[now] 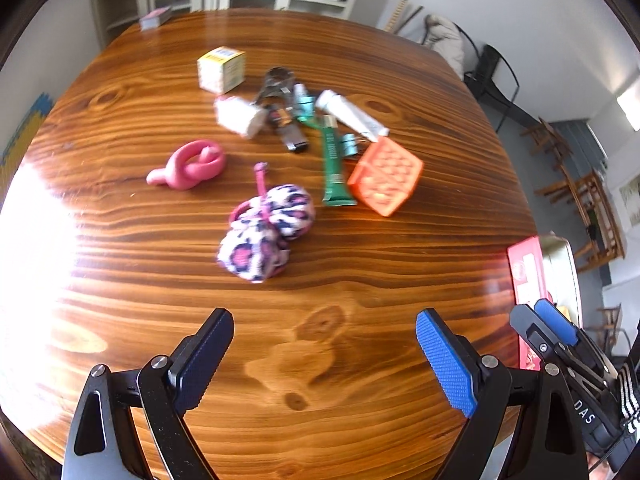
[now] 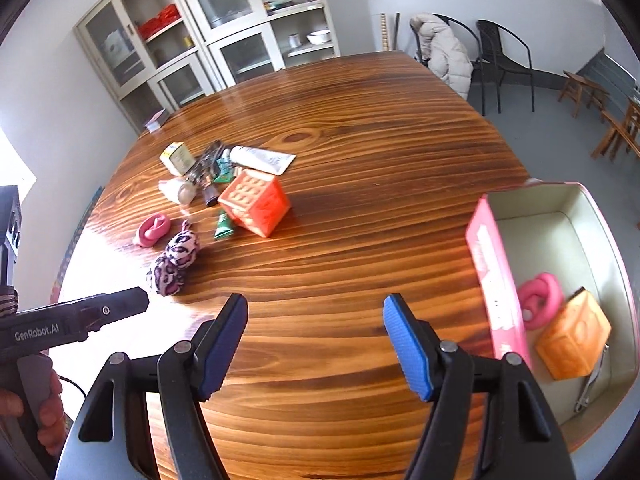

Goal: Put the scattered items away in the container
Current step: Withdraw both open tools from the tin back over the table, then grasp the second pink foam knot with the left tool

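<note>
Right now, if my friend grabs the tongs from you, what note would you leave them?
Left tongs: open, empty, above bare table.
Right tongs: open, empty, beside the pink tin.
Done: in the tin lie a pink knot toy, an orange cube and a metal tool.
Left on the table: leopard-print scrunchie toy, pink knot toy, orange cube, green tube, white tube, yellow box and small bits behind them.
</note>
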A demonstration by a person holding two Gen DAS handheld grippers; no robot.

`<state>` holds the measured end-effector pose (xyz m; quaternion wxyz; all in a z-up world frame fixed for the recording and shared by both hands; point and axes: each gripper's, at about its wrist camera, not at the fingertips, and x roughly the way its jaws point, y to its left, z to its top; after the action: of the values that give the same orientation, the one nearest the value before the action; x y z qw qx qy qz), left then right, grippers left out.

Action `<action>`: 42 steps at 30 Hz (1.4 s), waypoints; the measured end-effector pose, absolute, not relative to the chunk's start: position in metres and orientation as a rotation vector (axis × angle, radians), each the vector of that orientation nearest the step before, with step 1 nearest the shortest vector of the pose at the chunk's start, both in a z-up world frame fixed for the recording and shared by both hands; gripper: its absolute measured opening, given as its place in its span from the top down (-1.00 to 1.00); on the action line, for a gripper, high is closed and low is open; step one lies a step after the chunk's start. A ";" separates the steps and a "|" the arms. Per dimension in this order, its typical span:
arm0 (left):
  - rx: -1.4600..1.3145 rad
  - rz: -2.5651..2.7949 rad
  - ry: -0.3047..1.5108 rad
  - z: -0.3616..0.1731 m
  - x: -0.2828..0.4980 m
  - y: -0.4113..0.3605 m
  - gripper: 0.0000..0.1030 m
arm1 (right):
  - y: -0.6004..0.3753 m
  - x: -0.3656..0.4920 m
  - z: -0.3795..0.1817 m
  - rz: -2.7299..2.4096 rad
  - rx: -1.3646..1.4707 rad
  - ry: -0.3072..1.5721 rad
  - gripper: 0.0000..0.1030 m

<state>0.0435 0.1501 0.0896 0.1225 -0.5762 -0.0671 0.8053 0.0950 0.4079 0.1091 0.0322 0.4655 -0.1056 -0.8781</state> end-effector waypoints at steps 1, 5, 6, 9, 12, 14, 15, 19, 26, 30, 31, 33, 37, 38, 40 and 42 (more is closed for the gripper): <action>-1.686 2.353 -0.199 0.088 0.042 0.145 -0.83 | 0.404 0.094 0.109 -2.701 1.438 -0.321 -0.45; -1.714 2.359 -0.208 0.081 0.035 0.125 -0.83 | 0.391 0.088 0.104 -2.686 1.464 -0.310 -0.45; -1.722 2.362 -0.207 0.079 0.033 0.119 -0.83 | 0.388 0.087 0.103 -2.684 1.470 -0.309 -0.45; -1.737 2.381 -0.195 0.074 0.028 0.105 -0.83 | 0.382 0.084 0.100 -2.675 1.491 -0.311 -0.46; -1.751 2.413 -0.168 0.069 0.021 0.092 -0.83 | 0.377 0.081 0.096 -2.670 1.512 -0.317 -0.46; -1.765 2.426 -0.157 0.065 0.014 0.082 -0.83 | 0.373 0.080 0.095 -2.669 1.523 -0.318 -0.46; -1.771 2.428 -0.158 0.063 0.010 0.078 -0.83 | 0.371 0.079 0.094 -2.670 1.528 -0.317 -0.46; -1.773 2.446 -0.145 0.059 -0.006 0.064 -0.83 | 0.364 0.077 0.090 -2.673 1.552 -0.316 -0.46; -1.743 2.457 -0.019 0.053 -0.040 0.056 -0.83 | 0.353 0.075 0.081 -2.677 1.602 -0.318 -0.49; -1.721 2.433 0.052 0.046 -0.061 0.057 -0.83 | 0.347 0.073 0.076 -2.686 1.630 -0.339 -0.49; -1.718 2.426 0.072 0.044 -0.066 0.058 -0.83 | 0.346 0.072 0.076 -2.690 1.635 -0.347 -0.49; -1.706 2.411 0.106 0.040 -0.075 0.061 -0.83 | 0.343 0.071 0.075 -2.699 1.643 -0.358 -0.49; -1.678 2.394 0.152 0.035 -0.090 0.065 -0.83 | 0.337 0.068 0.075 -2.712 1.653 -0.353 -0.49; -1.671 2.392 0.163 0.034 -0.093 0.066 -0.83 | 0.336 0.068 0.074 -2.714 1.657 -0.352 -0.49; -1.665 2.386 0.180 0.030 -0.099 0.068 -0.83 | 0.334 0.067 0.073 -2.712 1.667 -0.353 -0.50; -1.660 2.377 0.188 0.026 -0.104 0.068 -0.83 | 0.331 0.064 0.071 -2.702 1.679 -0.366 -0.50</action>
<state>-0.1043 0.0683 0.0260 0.1176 -0.5674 0.0643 0.8125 0.0639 0.3315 0.0709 -0.0303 0.5241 -0.1142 -0.8435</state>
